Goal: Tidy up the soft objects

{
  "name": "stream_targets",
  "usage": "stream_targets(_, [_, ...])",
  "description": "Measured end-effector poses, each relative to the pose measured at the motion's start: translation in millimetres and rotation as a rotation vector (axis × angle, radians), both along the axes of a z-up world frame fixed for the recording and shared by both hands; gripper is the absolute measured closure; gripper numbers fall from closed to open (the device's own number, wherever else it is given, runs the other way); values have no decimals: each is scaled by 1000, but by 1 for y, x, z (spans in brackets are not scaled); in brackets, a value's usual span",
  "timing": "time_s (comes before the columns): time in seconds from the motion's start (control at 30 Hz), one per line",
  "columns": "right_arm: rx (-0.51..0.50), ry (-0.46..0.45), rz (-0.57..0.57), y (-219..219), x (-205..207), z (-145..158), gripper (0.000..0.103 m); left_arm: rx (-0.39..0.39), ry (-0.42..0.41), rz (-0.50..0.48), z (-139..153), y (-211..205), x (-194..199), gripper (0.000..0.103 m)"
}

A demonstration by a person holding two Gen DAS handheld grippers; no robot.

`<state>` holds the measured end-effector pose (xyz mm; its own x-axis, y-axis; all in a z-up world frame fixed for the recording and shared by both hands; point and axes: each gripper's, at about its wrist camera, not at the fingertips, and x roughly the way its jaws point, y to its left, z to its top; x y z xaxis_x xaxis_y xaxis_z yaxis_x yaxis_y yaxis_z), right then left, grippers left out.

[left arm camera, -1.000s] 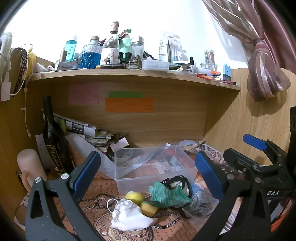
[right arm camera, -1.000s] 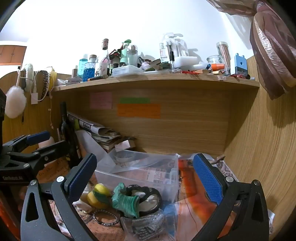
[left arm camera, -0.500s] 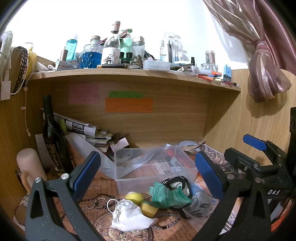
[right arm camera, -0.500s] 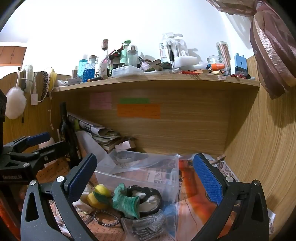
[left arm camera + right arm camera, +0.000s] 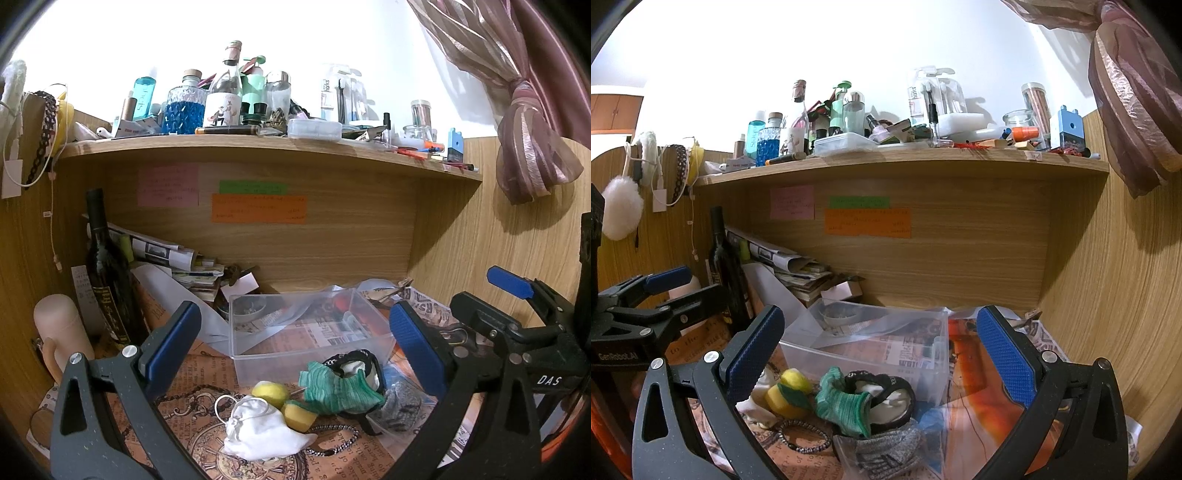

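One clear tub [image 5: 295, 354] empty; green cloth [image 5: 338, 391] just outside.

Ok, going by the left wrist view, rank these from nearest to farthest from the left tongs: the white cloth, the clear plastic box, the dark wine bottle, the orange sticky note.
1. White cloth: low, between the open left tongs, nearest.
2. Clear plastic box: just behind the soft pile, centre.
3. Dark wine bottle: upright at the left, further back.
4. Orange sticky note: on the back panel under the shelf, farthest.

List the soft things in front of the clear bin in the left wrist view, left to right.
White cloth pouch → yellow sponge → green cloth → grey fabric in a plastic bag.
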<state>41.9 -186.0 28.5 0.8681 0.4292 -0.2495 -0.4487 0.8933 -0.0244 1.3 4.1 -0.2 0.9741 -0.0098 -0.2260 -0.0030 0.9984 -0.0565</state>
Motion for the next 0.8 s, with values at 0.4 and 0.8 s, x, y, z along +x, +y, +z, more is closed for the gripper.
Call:
stream_targets(0.4, [1, 0, -1, 0, -2, -1, 0, 7, -1, -2, 0, -1, -1, 0])
stream_targets(0.8, [4, -1, -3, -1, 0, -1, 0, 8, -1, -2, 1, -1, -1, 0])
